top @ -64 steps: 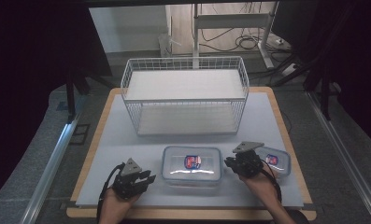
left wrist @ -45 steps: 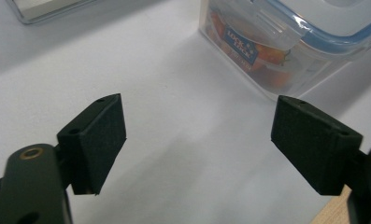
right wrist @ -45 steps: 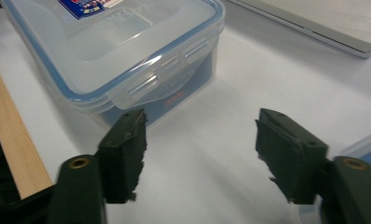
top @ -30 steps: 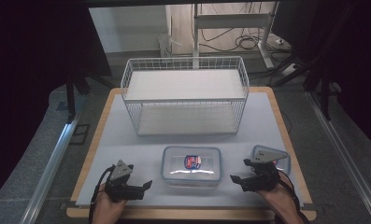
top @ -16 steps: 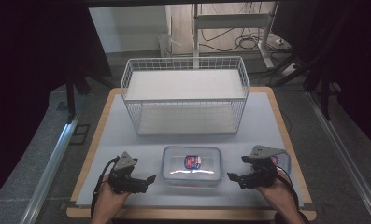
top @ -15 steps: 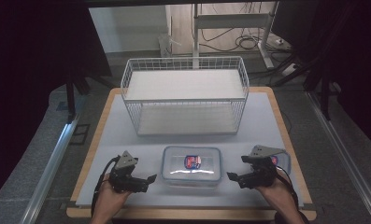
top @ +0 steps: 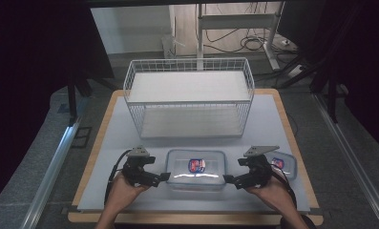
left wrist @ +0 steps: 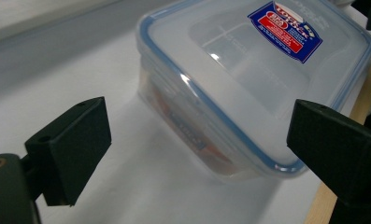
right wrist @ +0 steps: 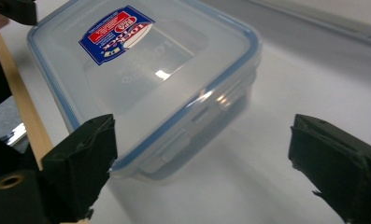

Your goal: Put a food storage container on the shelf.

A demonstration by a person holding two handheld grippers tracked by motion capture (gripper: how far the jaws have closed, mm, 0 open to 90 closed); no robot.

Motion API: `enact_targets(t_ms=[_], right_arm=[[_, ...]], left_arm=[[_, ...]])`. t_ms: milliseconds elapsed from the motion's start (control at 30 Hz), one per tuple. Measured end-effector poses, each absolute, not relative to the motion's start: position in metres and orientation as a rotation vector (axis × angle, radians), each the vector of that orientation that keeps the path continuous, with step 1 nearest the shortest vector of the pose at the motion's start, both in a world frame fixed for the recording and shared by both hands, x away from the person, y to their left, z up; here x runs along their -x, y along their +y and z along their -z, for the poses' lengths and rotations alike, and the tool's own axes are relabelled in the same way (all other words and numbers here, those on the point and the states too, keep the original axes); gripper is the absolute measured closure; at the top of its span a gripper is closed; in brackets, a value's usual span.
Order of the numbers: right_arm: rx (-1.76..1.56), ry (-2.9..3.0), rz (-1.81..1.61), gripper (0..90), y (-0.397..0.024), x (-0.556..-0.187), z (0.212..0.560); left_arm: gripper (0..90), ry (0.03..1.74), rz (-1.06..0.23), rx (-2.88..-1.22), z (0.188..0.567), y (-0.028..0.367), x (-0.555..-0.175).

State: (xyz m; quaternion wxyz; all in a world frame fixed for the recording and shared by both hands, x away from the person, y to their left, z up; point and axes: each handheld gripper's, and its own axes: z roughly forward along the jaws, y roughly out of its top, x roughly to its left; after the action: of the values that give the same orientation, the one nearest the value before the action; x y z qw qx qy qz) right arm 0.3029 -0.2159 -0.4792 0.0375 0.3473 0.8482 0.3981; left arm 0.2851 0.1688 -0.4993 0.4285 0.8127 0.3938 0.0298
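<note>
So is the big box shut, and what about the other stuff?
Big plastic box: lid on, flat on the table, nothing gripping it.
Small plastic box: lid on, behind the right hand.
Wire basket: upright, empty.
Left tool: open, beside the big box's left end.
Right tool: open, beside its right end.

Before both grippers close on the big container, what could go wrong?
1. The container lies near the table's front edge; an uneven push could slide it off.
2. Left gripper and right gripper stand open at its short ends; smooth plastic may slip.
3. The small container sits close behind the right hand.
</note>
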Motion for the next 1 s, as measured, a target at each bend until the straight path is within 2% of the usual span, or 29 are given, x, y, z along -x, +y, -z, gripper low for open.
enact_targets(t_ms=[100, 300, 333, 400, 467, 567, 700, 733, 767, 833, 1000], right_arm=[[-1.099, 2.662, -1.234, 12.7, -0.209, -0.31, 0.483], [-1.198, 2.741, -1.289, 12.8, -0.203, -0.323, 0.49], [-1.215, 2.774, -1.317, 12.8, -0.2, -0.326, 0.493], [-1.232, 2.803, -1.34, 11.9, -0.198, -0.327, 0.496], [-1.249, 2.813, -1.341, 11.0, -0.197, -0.328, 0.498], [-1.257, 2.803, -1.365, 18.1, -0.201, -0.326, 0.496], [-1.235, 2.786, -1.4, 23.9, -0.206, -0.321, 0.495], [-1.235, 2.786, -1.4, 23.9, -0.206, -0.321, 0.495], [-1.21, 2.768, -1.422, 30.4, -0.209, -0.317, 0.493], [-1.206, 2.747, -1.453, 35.8, -0.213, -0.313, 0.491], [-1.216, 2.711, -1.505, 42.9, -0.218, -0.306, 0.489]], left_arm=[[6.6, 0.981, 0.016, -2.034, 0.504, 0.161, -0.296], [6.3, 0.946, 0.149, -1.997, 0.513, 0.15, -0.308], [1.9, 0.943, 0.166, -1.997, 0.515, 0.148, -0.308], [1.4, 0.956, 0.177, -1.988, 0.517, 0.147, -0.307], [4.8, 0.959, 0.177, -1.986, 0.516, 0.147, -0.306], [8.8, 0.967, 0.16, -1.977, 0.513, 0.15, -0.3], [14.0, 0.955, 0.159, -1.977, 0.511, 0.155, -0.292], [17.5, 0.955, 0.159, -1.977, 0.511, 0.155, -0.292], [24.1, 0.964, 0.161, -1.922, 0.51, 0.163, -0.287], [31.0, 0.957, 0.162, -1.901, 0.509, 0.167, -0.284], [36.3, 0.959, 0.133, -1.894, 0.506, 0.168, -0.275]])
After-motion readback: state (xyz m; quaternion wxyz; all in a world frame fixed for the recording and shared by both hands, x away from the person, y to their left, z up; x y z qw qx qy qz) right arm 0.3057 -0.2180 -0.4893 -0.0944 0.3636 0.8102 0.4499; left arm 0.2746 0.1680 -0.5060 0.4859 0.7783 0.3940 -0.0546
